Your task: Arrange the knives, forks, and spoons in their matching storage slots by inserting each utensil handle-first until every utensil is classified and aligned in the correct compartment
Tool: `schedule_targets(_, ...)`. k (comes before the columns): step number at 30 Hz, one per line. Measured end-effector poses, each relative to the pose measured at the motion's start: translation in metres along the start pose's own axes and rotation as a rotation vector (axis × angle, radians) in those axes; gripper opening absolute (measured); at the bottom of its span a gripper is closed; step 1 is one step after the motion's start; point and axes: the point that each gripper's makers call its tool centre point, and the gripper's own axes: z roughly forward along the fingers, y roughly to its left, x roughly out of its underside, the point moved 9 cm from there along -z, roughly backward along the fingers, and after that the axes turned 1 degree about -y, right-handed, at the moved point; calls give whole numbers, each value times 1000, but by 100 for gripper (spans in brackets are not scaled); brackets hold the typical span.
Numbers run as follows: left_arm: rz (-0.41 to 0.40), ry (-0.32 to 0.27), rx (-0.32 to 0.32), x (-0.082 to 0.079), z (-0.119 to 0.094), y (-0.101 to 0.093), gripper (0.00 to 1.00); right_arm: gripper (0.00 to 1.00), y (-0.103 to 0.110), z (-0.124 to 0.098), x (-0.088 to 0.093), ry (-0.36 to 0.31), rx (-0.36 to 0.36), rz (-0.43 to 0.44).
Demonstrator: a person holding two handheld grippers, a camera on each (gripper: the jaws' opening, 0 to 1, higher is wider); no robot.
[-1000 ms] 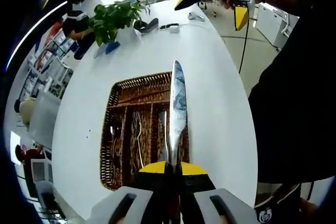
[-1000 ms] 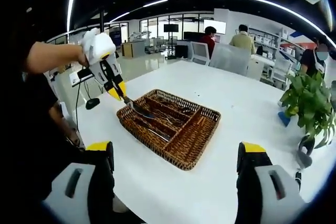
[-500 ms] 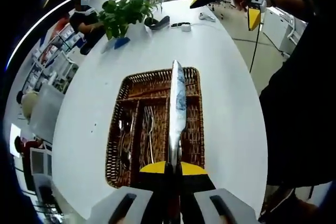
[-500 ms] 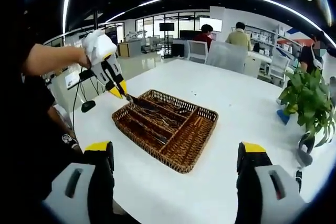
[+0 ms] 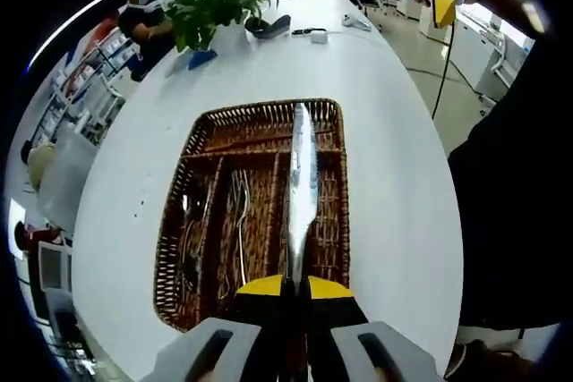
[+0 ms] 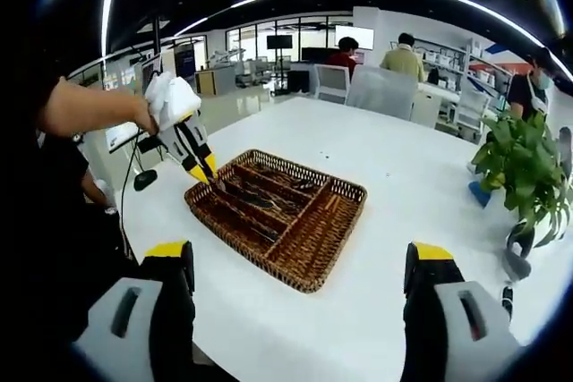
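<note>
lowering since a second ago, left gripper (image 5: 295, 291) clamped on knife (image 5: 300, 176), blade now over basket (image 5: 260, 123) right slot; right gripper (image 6: 300, 270) jaws apart, empty; insertion looks imminent.

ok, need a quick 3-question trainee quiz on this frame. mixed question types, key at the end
1. True or false: the right tool is holding a fork.
2. Multiple choice: what is the left tool clamped on? A) a spoon B) a knife C) a plant leaf
3. Fill in: the utensils are being sorted into a wicker ____ on the white table.

Key:
1. False. In the right gripper view its jaws stand wide apart with nothing between them.
2. B. The blade points forward over the right side of the tray in the left gripper view.
3. tray. It has dividers, with utensils already lying in some slots.
</note>
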Motion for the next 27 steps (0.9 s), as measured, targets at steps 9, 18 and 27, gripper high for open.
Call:
schedule_targets(9, -27, 24, 24, 11, 29, -4, 5, 99, -1, -5, 8, 21, 12, 16)
schedule_targets(18, -21, 33, 48, 22, 53, -8, 5, 99, -1, -5, 6, 25, 13, 27)
schedule_targets(27, -35, 73, 74, 28, 69, -8, 5, 100, 5, -1, 5, 12, -23, 36)
